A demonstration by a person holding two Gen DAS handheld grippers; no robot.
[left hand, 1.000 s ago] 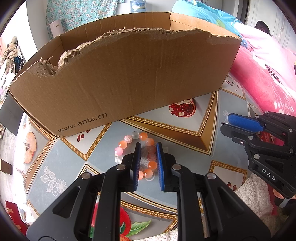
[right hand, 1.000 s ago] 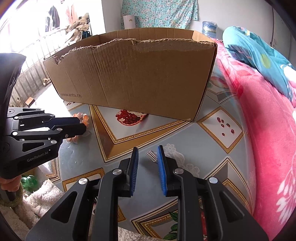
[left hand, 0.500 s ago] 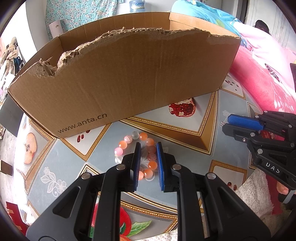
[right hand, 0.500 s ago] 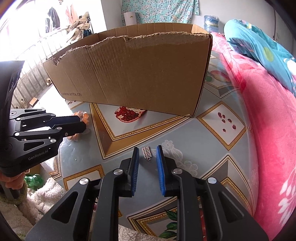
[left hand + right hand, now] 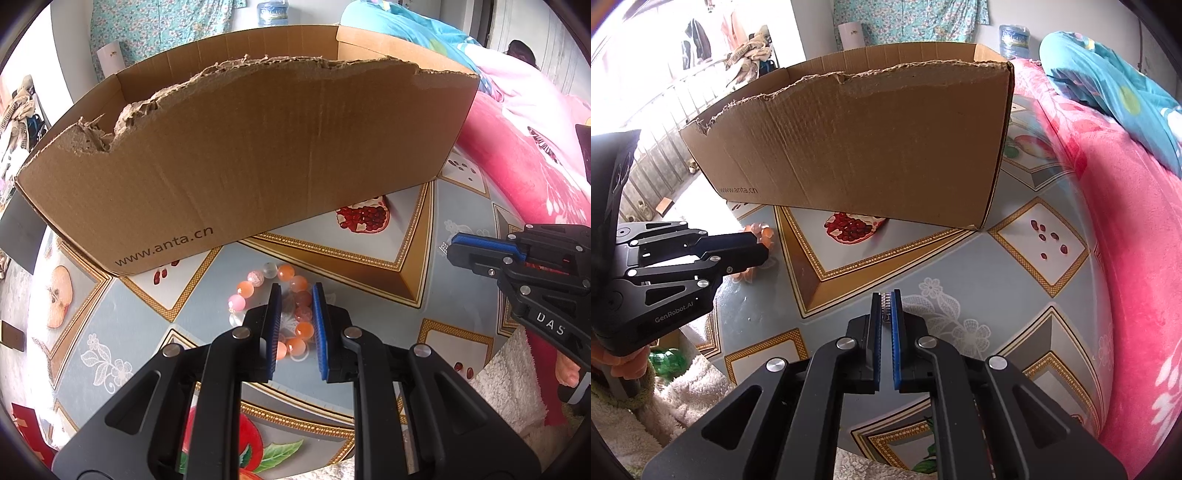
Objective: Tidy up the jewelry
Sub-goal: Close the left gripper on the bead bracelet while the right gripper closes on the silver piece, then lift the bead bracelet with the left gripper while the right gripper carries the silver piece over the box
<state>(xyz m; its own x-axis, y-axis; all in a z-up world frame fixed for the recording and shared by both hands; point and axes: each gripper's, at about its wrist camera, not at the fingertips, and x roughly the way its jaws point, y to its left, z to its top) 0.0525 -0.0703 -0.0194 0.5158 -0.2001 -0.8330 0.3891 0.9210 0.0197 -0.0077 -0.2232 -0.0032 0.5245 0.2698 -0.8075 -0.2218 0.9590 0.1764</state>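
A bracelet of pink and orange beads (image 5: 258, 286) lies on the patterned tablecloth in front of the cardboard box (image 5: 258, 166). My left gripper (image 5: 296, 295) is open, its blue pads straddling the right side of the bracelet. My right gripper (image 5: 885, 298) is shut on a small silver rhinestone piece (image 5: 885, 301) low over the tablecloth. In the left wrist view the right gripper (image 5: 452, 245) shows at the right with the silver piece at its tip. The left gripper (image 5: 764, 247) shows at the left of the right wrist view, beads (image 5: 764, 232) beside it.
The open cardboard box (image 5: 868, 147) with a torn front edge stands just behind both grippers. A pink blanket (image 5: 1137, 240) lies along the right. A white fluffy towel (image 5: 690, 387) lies at the table's near edge. The tablecloth (image 5: 960, 266) has fruit prints.
My right gripper moved forward over the silver piece and closed on it. My left gripper stayed open around the bead bracelet.
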